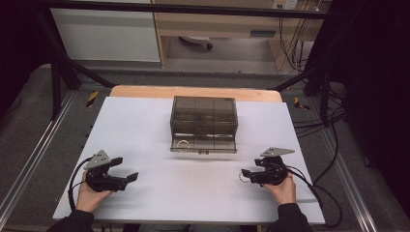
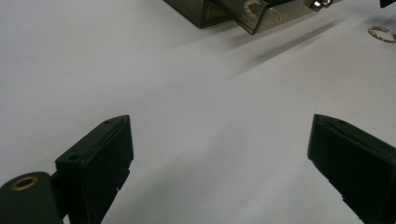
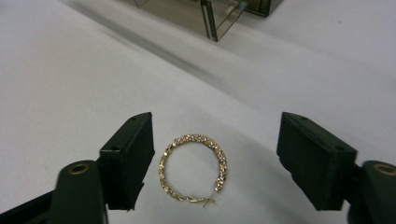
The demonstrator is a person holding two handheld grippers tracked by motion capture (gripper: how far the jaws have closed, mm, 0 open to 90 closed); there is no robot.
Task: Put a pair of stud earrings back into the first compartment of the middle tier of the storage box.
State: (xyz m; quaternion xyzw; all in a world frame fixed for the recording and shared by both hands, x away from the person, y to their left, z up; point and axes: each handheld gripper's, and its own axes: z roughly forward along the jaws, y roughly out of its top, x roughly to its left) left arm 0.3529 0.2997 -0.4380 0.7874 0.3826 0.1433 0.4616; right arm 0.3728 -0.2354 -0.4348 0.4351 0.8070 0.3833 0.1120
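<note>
right tongs [image 3: 217, 158] stand spread around the gold, stone-set hoop earring [image 3: 193, 168], which lies flat on the white counter [image 1: 145, 130], pads clear of it. left tongs [image 2: 219, 163] spread over bare surface. smoky transparent drawer box [image 1: 204, 123] sits well apart.

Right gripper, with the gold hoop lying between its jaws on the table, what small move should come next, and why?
Probably close the right gripper on the hoop. The hoop lies flat on the white table between the jaws, close to one pad and apart from the other, so neither presses on it yet. The box has its drawer pulled open, with another hoop inside, likely where this one goes.
</note>
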